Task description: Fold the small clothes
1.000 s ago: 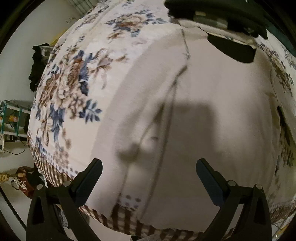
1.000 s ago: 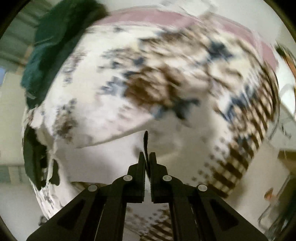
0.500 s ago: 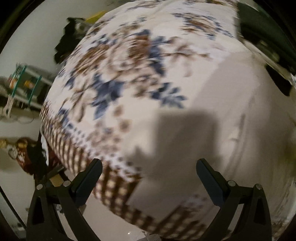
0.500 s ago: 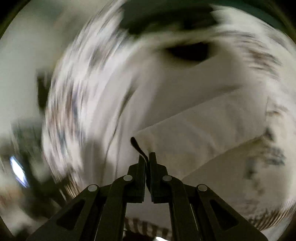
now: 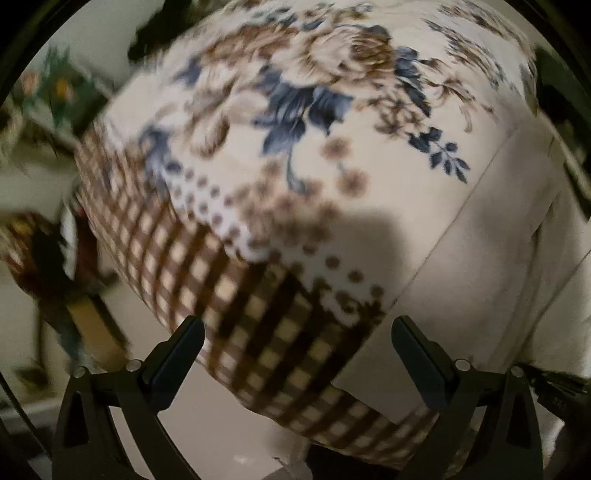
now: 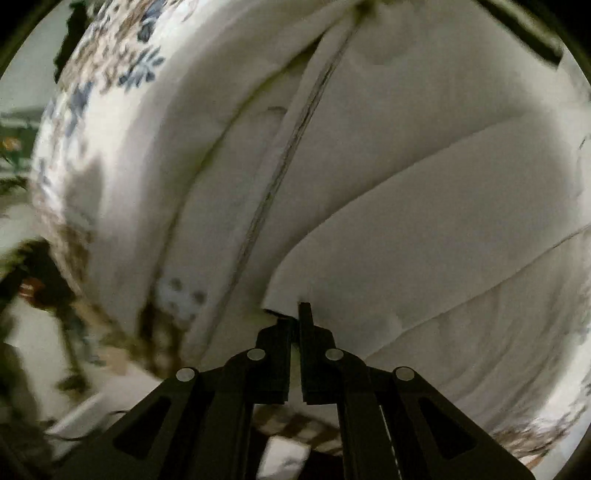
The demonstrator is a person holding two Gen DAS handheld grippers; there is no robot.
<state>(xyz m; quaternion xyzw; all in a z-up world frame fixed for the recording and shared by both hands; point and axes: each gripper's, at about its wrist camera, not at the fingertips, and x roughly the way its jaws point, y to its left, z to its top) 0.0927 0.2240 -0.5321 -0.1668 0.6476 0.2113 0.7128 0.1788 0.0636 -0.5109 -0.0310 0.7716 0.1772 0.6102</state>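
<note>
A cream garment [image 6: 424,192] lies spread on a floral bedspread [image 5: 295,122]. My right gripper [image 6: 295,317] is shut on a corner of the garment's edge and holds a flap folded over the garment's body. The garment also shows at the right of the left wrist view [image 5: 491,240]. My left gripper [image 5: 295,354] is open and empty, above the checked border of the bedspread near the bed's edge, left of the garment.
The bed's edge with the brown checked border [image 5: 266,325] runs below the left gripper; the floor [image 5: 221,424] lies beyond it. Dark clutter and a shelf [image 5: 44,92] stand at the far left. A dark garment [image 6: 524,33] lies at the top right.
My right gripper has swung across with the garment's edge, folding a flap over the body. My left gripper has moved left, off the garment and over the bedspread's border.
</note>
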